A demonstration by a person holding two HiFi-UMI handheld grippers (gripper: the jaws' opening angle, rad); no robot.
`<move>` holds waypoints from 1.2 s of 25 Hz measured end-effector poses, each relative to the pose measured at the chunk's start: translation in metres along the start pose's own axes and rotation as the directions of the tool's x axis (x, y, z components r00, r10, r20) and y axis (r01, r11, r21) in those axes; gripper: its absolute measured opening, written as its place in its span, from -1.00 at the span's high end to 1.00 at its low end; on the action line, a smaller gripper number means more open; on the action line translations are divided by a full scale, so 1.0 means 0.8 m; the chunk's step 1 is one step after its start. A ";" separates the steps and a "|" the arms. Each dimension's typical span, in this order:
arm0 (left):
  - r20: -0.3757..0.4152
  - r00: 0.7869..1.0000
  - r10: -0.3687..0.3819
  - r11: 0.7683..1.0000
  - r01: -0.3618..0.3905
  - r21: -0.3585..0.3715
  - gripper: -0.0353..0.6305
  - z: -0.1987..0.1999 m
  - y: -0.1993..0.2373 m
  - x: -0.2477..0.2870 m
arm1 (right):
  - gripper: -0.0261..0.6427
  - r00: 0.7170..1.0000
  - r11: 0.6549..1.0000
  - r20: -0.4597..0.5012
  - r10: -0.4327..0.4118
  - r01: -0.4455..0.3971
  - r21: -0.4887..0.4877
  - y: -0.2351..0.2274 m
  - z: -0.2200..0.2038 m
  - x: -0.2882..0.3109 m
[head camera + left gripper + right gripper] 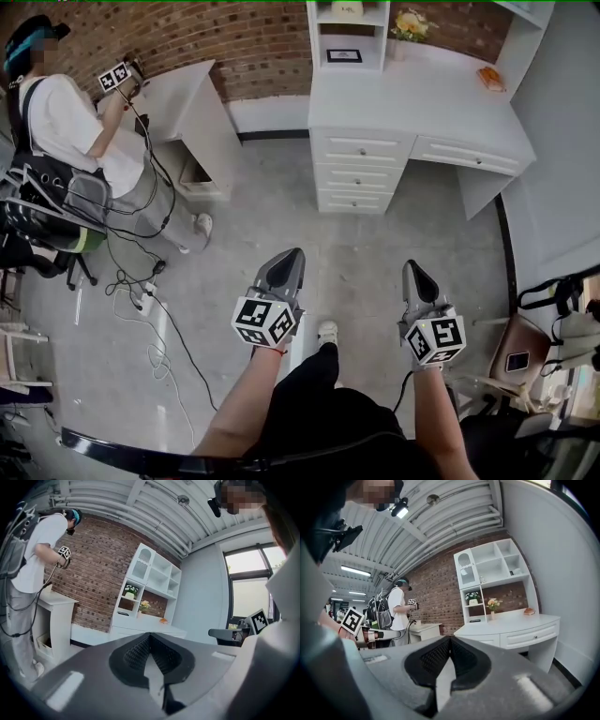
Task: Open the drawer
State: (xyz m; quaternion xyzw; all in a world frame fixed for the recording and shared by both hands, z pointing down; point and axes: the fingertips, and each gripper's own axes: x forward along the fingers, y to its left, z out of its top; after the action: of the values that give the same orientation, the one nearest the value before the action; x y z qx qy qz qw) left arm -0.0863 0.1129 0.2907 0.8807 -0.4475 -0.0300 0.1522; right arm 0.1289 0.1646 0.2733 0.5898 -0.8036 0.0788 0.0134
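A white desk stands against the brick wall ahead, with a stack of closed drawers below its left half and one wide drawer at the right, all with small knobs. My left gripper and right gripper are held side by side over the grey floor, well short of the desk, both pointing at it. Each is shut, jaws meeting at the tips, nothing between them. The desk and its wide drawer show past the right gripper; the desk is farther off past the left gripper.
Another person with a backpack works at a second white desk at the left, cables trailing across the floor. A white hutch with shelves, flowers and an orange item sit on the desk. A chair stands at the right.
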 end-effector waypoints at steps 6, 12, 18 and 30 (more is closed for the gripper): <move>-0.020 1.000 -0.023 1.000 0.022 -0.006 0.88 0.008 0.024 0.056 | 0.92 0.999 1.000 -0.033 -0.015 0.015 0.014 -0.021 -0.004 0.047; -0.037 0.999 -0.038 0.999 0.038 -0.009 0.88 0.009 0.044 0.105 | 0.92 0.998 0.999 -0.054 -0.032 0.033 0.020 -0.047 -0.007 0.091; -0.043 0.998 -0.050 0.999 0.050 -0.005 0.88 0.013 0.073 0.141 | 0.92 0.998 0.998 -0.047 -0.047 0.048 0.031 -0.060 -0.010 0.133; -0.057 0.998 -0.037 0.999 0.035 -0.027 0.88 0.004 0.101 0.182 | 0.92 0.994 0.998 -0.091 0.067 -0.067 -0.005 -0.051 -0.017 0.192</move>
State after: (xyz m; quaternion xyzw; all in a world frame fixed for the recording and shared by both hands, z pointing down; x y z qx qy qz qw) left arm -0.0628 -0.0488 0.3239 0.8871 -0.4266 -0.0133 0.1760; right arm 0.1198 0.0096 0.3090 0.5582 -0.8218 0.1029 0.0495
